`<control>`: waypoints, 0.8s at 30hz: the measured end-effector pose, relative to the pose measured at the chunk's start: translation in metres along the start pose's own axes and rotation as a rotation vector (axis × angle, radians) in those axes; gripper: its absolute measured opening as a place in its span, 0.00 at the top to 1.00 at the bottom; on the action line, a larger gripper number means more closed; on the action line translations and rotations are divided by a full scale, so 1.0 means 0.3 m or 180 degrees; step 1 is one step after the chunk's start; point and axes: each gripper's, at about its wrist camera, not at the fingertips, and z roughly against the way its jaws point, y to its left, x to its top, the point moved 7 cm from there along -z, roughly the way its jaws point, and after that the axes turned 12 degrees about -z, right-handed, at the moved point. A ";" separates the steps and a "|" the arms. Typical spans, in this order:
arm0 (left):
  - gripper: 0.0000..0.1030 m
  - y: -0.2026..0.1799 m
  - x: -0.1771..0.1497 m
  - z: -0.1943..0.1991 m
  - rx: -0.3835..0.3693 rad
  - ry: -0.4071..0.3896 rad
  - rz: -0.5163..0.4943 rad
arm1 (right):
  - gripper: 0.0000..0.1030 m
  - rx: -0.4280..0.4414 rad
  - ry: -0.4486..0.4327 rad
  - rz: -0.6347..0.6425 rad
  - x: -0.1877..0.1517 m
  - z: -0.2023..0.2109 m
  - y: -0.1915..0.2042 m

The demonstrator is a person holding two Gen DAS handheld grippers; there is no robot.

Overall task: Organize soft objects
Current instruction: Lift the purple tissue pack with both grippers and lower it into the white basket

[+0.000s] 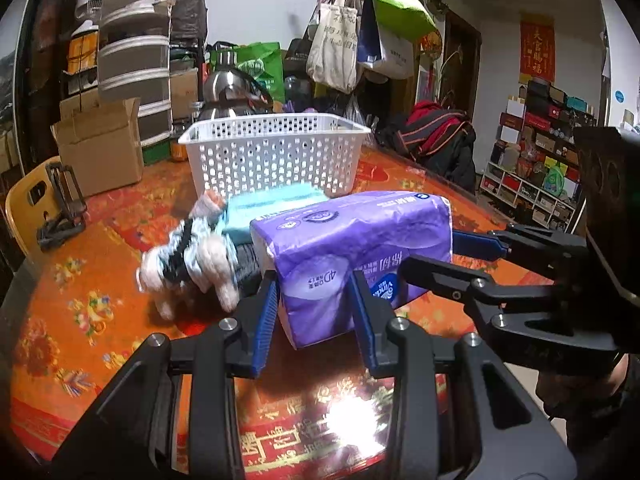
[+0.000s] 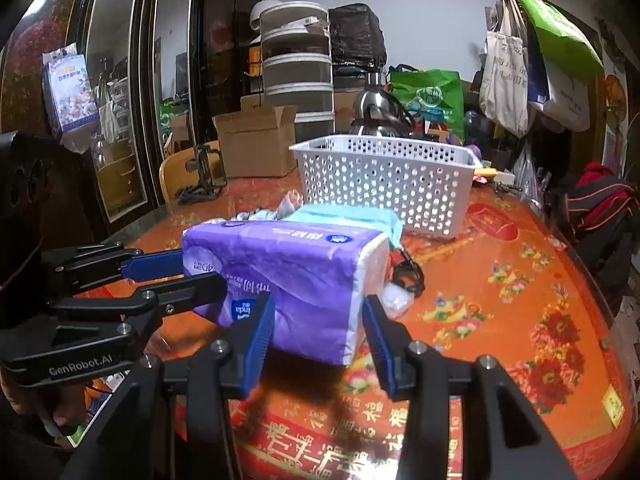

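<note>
A purple tissue pack (image 1: 352, 248) is lifted above the orange table. My left gripper (image 1: 314, 316) is shut on its near end, and my right gripper (image 2: 320, 328) is shut on its other end (image 2: 304, 272). The right gripper also shows in the left wrist view (image 1: 460, 256), and the left gripper in the right wrist view (image 2: 172, 272). A light blue tissue pack (image 1: 272, 208) lies behind it, also in the right wrist view (image 2: 352, 216). A striped plush toy (image 1: 192, 260) lies left of the packs. A white perforated basket (image 1: 276, 152) stands behind, also in the right wrist view (image 2: 384, 176).
A black clip stand (image 1: 64, 204) sits at the table's left edge by a yellow chair (image 1: 24, 208). A black cord (image 2: 408, 272) and clear wrapper lie right of the pack. Cardboard boxes (image 1: 104, 144), a steel kettle (image 1: 228, 88) and hanging bags (image 1: 352, 44) stand behind.
</note>
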 end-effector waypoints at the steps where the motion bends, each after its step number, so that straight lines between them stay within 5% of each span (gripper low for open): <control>1: 0.68 0.002 0.016 0.006 0.0005 -0.0022 0.0000 | 0.57 0.0002 -0.0013 0.0002 0.009 0.005 0.001; 13: 0.68 0.097 0.288 0.002 -0.0017 -0.0255 0.0006 | 0.57 0.0020 -0.0279 0.0065 0.288 0.010 -0.008; 24: 0.68 0.253 0.587 -0.184 0.0051 -0.0198 -0.0023 | 0.57 0.0033 -0.0222 -0.0034 0.562 -0.163 -0.072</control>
